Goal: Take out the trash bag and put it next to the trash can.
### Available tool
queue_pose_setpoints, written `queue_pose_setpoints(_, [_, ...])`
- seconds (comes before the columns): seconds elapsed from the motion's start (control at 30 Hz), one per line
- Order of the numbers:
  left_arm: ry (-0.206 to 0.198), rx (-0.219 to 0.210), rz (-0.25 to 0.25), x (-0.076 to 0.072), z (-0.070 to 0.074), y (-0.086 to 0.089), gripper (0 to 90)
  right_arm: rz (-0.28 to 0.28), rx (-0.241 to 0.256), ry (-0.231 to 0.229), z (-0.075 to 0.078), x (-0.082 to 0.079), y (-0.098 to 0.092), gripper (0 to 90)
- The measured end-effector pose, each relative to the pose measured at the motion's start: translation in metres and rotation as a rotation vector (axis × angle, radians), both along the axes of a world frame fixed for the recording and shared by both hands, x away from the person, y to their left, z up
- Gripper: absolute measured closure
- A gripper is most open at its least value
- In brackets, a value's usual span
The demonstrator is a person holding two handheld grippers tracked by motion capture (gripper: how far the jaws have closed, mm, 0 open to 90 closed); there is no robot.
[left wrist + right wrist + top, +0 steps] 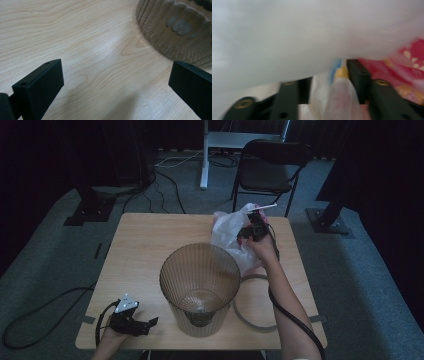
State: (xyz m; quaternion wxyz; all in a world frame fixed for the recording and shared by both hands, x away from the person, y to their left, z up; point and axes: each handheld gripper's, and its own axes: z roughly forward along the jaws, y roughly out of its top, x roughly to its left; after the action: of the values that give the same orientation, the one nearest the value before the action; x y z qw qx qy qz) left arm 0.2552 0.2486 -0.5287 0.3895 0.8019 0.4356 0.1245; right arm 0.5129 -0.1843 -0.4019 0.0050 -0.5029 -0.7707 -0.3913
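Behind ribbed bin [200, 282], gripped plastic bag [227, 235].

A ribbed bin [200, 287] stands mid-bench [145, 235], just right of the left tongs [145, 325] at the near edge. A ring [243, 312] lies beside the bin, nearer than the right tongs [248, 231], which are at a plastic bag [227, 232] behind the bin.

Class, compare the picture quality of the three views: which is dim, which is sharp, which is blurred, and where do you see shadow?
High view: dim and underexposed, dark surroundings; the bin and table still readable. Left gripper view: bright, sharp wood grain, with a soft shadow on the table between the jaws. Right gripper view: blurred and washed out, the white bag too close to focus; the right gripper pinches it.
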Motion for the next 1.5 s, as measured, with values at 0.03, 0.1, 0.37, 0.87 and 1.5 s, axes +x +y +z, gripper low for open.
queue_pose_setpoints(0.03, [0.0,-0.002,-0.002,0.0,0.0,0.0,0.0,0.005,0.007,0.022,-0.002,0.0,0.0,47.3])
queue_pose_setpoints(0.1, [-0.002,-0.003,-0.002,0.0,0.0,0.0,0.0,0.008,0.012,0.034,-0.005,-0.001,-0.001,40.4])
queue_pose_setpoints(0.37, [0.004,-0.013,0.003,0.0,0.001,0.0,0.0,-0.008,0.102,0.018,0.005,-0.015,-0.021,28.8])
queue_pose_setpoints(0.87, [0.022,-0.01,0.013,0.001,-0.001,0.0,0.0,-0.042,0.213,-0.063,0.011,-0.05,-0.065,23.3])
queue_pose_setpoints(1.5, [0.031,-0.007,0.011,0.001,-0.001,-0.001,0.0,-0.067,0.177,-0.095,-0.002,-0.087,-0.094,22.2])
